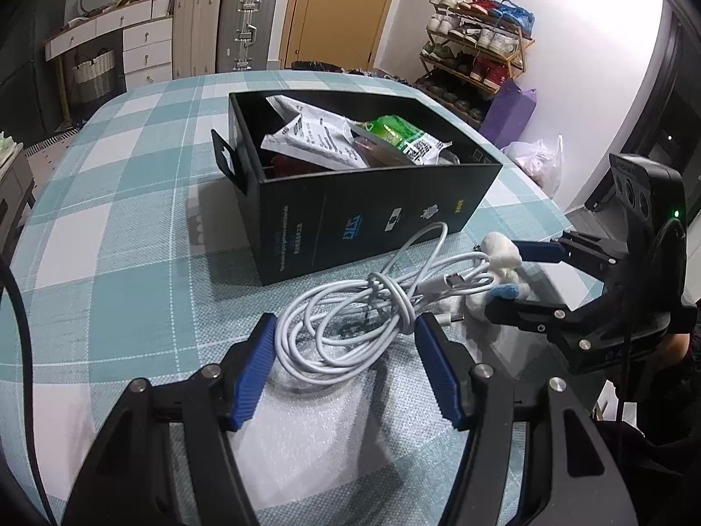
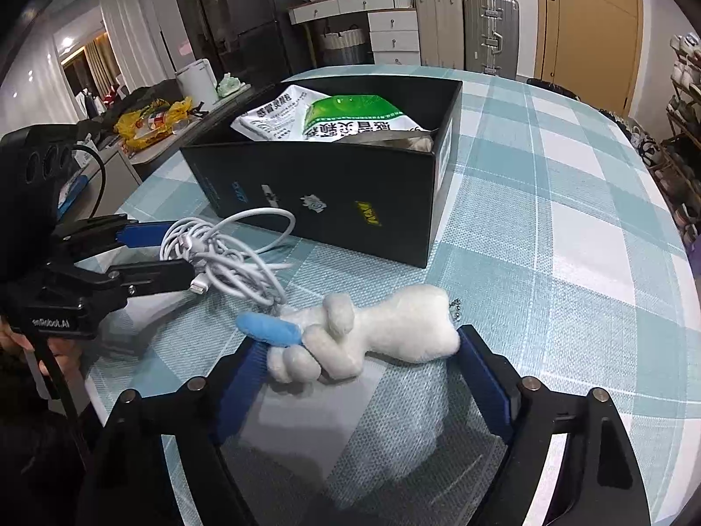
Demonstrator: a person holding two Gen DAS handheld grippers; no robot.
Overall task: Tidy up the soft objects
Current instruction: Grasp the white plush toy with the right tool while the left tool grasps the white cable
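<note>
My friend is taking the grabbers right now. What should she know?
Left gripper: jaws around the coiled white charging cable on the checked tablecloth; a firm pinch can't be confirmed.
Right gripper: jaws around the white plush toy with a blue tip; pads at its ends, grip unconfirmed.
Done: white and green packets already lie in the black cardboard box.
Left: lift the cable and the toy, which lie just in front of the box, and drop both in.
</note>
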